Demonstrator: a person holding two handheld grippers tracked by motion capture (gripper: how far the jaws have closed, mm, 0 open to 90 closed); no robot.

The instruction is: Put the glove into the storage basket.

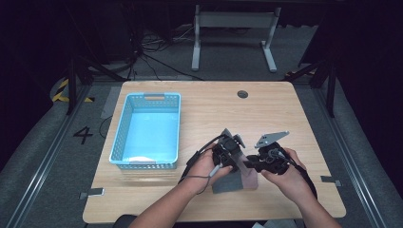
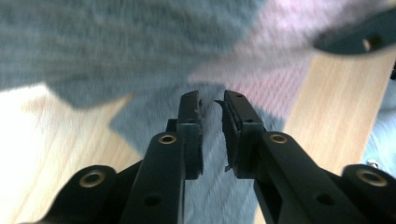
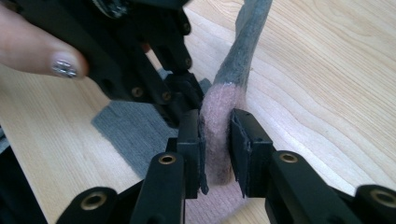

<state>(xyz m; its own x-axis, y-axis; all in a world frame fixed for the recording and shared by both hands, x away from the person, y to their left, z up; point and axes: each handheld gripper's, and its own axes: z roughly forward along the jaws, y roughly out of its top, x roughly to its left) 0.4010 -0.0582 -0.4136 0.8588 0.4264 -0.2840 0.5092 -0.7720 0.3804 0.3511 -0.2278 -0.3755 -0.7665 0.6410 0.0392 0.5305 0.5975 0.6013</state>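
High view is showing a person leaning over a wooden table (image 1: pixel 285 114) with a gripper in each hand. The left gripper (image 1: pixel 236 160) and the right gripper (image 1: pixel 252 164) are meeting close together over a grey and pink cloth (image 1: pixel 233 183) near the front edge of the table. A blue basket (image 1: pixel 119 137) is sitting well apart on the left side.

Left gripper view is looking down its own two black jaws. The left gripper (image 2: pixel 212 100) is standing a little bit open, with a thin gap between the jaws. The cloth (image 2: pixel 140 46) is lying under and past the tips, and it looks blurry. I cannot tell if any cloth is caught in the gap, but the pads are not squeezing it.

Right gripper view is showing the right gripper (image 3: pixel 215 122) pinching a pink fold of the cloth (image 3: pixel 217 140) between its pads. The grey part is standing up from the fold like a floppy rope. A finger (image 3: pixel 42 56) and the other gripper are close by on the left.

I think the cloth is soft, light and bendy. It is going to sag and droop, so grabbing a folded edge or a corner is the best way to hold it.
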